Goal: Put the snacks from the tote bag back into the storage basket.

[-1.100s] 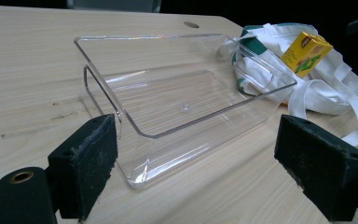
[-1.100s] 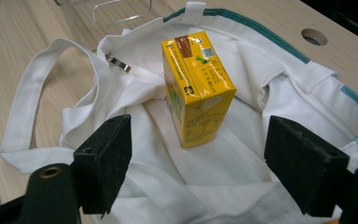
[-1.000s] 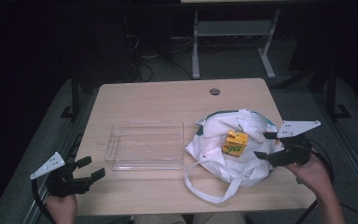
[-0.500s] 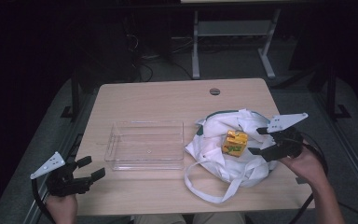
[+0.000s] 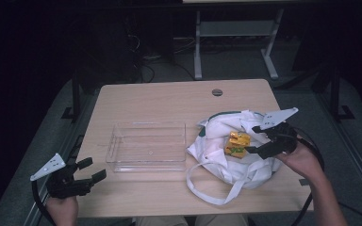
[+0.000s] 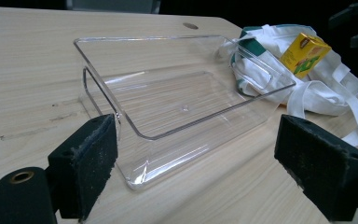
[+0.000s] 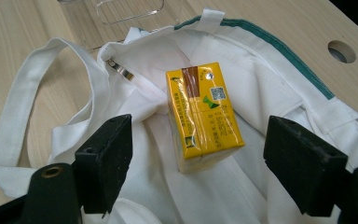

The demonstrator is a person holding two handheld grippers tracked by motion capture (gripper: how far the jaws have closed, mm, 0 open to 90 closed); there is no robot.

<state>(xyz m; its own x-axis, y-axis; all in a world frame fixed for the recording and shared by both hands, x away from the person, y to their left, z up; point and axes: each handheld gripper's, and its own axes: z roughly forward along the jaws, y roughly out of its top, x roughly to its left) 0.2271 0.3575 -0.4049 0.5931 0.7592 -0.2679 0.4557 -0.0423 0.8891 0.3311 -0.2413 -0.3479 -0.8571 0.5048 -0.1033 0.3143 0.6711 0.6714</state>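
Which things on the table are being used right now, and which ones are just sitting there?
Being used:
- yellow juice box, lying on the bag
- white cloth bag under it
- right hand-held gripper, open and reaching toward the box

Just sitting there:
- clear plastic tray, nothing in it
- left hand-held gripper, open, waiting near the table's corner

Your bench (image 5: 160, 101): pale wood-grain laminate, matt, smooth, few scuffs near tray. Clear plastic tray (image 6: 177, 100): transparent, glossy, rims catching light. Tote bag (image 7: 270, 93): white woven cloth, matt, creased, green trim along edge, small shiny metal clip at seam. Juice carton (image 7: 204, 114): yellow coated paperboard, glossy, printed. Your right gripper (image 7: 196, 158) fingers (image 7: 105, 156): black foam-like pads, matt, slightly rough, linty on left gripper (image 6: 200, 172).
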